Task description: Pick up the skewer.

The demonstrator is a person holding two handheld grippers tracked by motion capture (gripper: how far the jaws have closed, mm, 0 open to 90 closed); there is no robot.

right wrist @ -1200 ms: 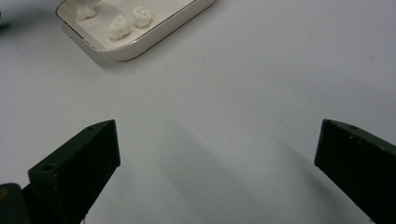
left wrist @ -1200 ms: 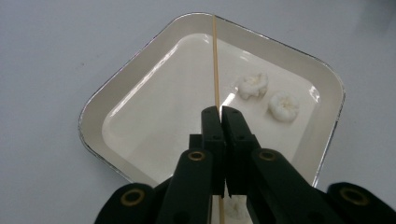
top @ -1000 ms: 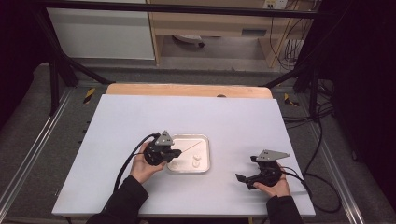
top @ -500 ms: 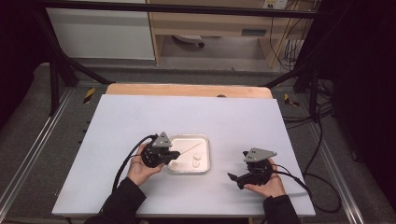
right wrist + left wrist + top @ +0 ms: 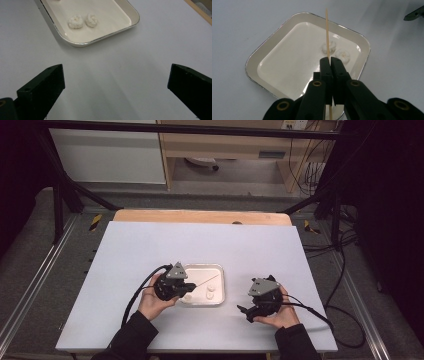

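I am pinching the skewer (image 5: pixel 327 32) in my left gripper (image 5: pixel 331 65), its tip pointing over the two dough balls (image 5: pixel 329 46) in the tray (image 5: pixel 259 56). My right gripper (image 5: pixel 115 82), jaws wide and empty, is hovering over the bench (image 5: pixel 140 57) beside the tray.

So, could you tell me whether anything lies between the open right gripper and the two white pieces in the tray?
Only the tray's low rim. The right gripper faces the two white pieces across bare table, jaws wide apart. The skewer clamped in the left gripper is above the tray.
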